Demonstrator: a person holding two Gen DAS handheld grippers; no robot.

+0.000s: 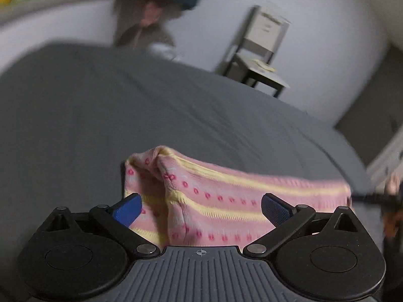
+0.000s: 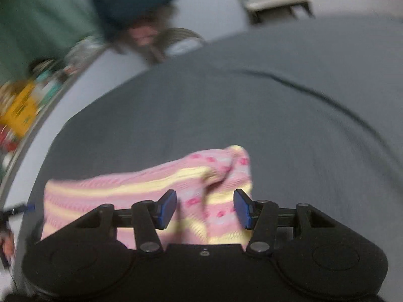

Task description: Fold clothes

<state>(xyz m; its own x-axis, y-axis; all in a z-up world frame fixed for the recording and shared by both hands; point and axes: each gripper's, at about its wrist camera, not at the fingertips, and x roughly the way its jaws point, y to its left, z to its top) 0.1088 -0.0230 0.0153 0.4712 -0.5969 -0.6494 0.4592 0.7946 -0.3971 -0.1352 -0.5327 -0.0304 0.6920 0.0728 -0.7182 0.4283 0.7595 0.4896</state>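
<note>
Pink knit with pale yellow stripes and rows of small magenta rings: the garment [image 1: 214,196] lies bunched on the grey bed sheet [image 1: 100,105], close to the near edge of the bed, right under both of my tools. My left hand-held gripper [image 1: 201,207] has its blue pads [image 1: 128,210] spread wide, one on each side of a raised fold at the garment's left end; neither pad presses the cloth, so it holds nothing. My right hand-held gripper [image 2: 205,209] is also open, though less widely, its blue pads [image 2: 167,209] straddling the crumpled right end of the garment [image 2: 151,183]; I cannot tell whether they brush the fabric, but they are not closed on it. The knit runs as a long band between the two tools. Past the far edge of the bed a chair [image 1: 262,47] stands against the pale wall, and a cluttered shelf [image 2: 22,100] lies off the bed's left side, blurred.
</note>
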